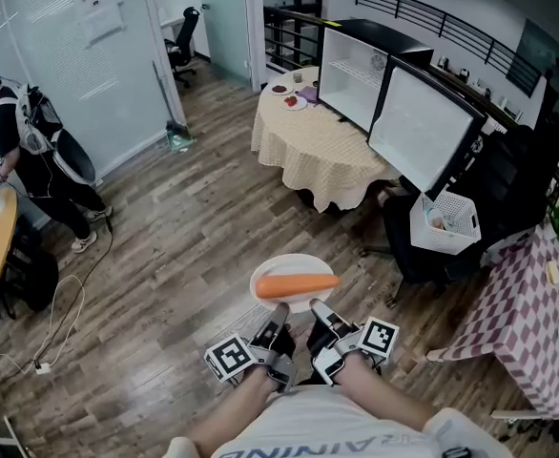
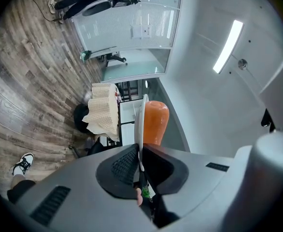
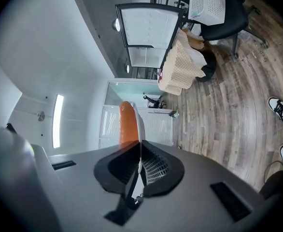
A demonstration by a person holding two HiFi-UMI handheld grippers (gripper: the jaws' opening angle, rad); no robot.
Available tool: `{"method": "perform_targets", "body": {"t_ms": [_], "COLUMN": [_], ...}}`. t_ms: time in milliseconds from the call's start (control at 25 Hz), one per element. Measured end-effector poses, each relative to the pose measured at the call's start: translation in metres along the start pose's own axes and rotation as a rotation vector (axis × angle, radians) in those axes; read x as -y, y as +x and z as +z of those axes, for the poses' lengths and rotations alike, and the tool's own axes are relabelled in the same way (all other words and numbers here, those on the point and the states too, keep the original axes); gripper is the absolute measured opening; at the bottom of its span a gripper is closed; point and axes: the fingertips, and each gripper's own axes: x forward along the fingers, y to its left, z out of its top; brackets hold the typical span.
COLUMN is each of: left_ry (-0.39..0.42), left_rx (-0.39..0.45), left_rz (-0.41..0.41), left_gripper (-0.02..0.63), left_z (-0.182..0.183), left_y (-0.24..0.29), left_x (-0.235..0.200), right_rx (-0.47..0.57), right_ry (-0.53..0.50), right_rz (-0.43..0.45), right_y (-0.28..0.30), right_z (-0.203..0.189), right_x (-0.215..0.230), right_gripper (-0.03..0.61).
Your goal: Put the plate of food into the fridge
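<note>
A white plate (image 1: 272,270) with an orange carrot-like food (image 1: 296,285) on it hangs over the wooden floor, held at its near rim by both grippers. My left gripper (image 1: 279,313) is shut on the plate's near left rim, my right gripper (image 1: 319,309) on the near right rim. In the left gripper view the plate (image 2: 140,124) shows edge-on with the food (image 2: 153,122) beside it. The right gripper view shows the plate edge (image 3: 139,129) and the food (image 3: 127,124). The small fridge (image 1: 361,65) stands open on the far table, its door (image 1: 421,127) swung right.
A round table with a cream cloth (image 1: 320,146) bears the fridge and small dishes (image 1: 294,101). A black chair with a white basket (image 1: 444,219) stands right of it. A checked table (image 1: 537,322) is at the right. A person (image 1: 31,151) stands at the far left, cables (image 1: 60,322) on the floor.
</note>
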Motion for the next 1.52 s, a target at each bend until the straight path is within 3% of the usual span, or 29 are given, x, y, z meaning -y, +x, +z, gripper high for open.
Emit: {"method": "perform_targets", "body": {"t_ms": [200, 440, 1000, 1120, 1520], "left_ry": [0.039, 0.029, 0.077, 0.043, 0.035], "left_rx": [0.035, 0.098, 0.15, 0.174, 0.186], "left_rz": [0.054, 0.025, 0.096, 0.075, 0.09], "left_gripper": [0.028, 0.028, 0.028, 0.028, 0.028], "left_z": [0.028, 0.053, 0.081, 0.085, 0.12], "left_y": [0.02, 0.068, 0.184, 0.2, 0.237], "left_x": [-0.015, -0.01, -0.026, -0.025, -0.04], "right_rx": [-0.045, -0.097, -0.157, -0.169, -0.181], "right_ry": [0.026, 0.021, 0.039, 0.045, 0.058], "right_rz": [0.013, 0.026, 0.031, 0.039, 0.026], "right_y": [0.036, 0.075, 0.133, 0.143, 0.188], "right_z": [0.017, 0.057, 0.17, 0.182, 0.209], "right_x": [0.005, 0.001, 0.005, 0.007, 0.018], "right_gripper": [0.031, 0.031, 0.031, 0.031, 0.031]}}
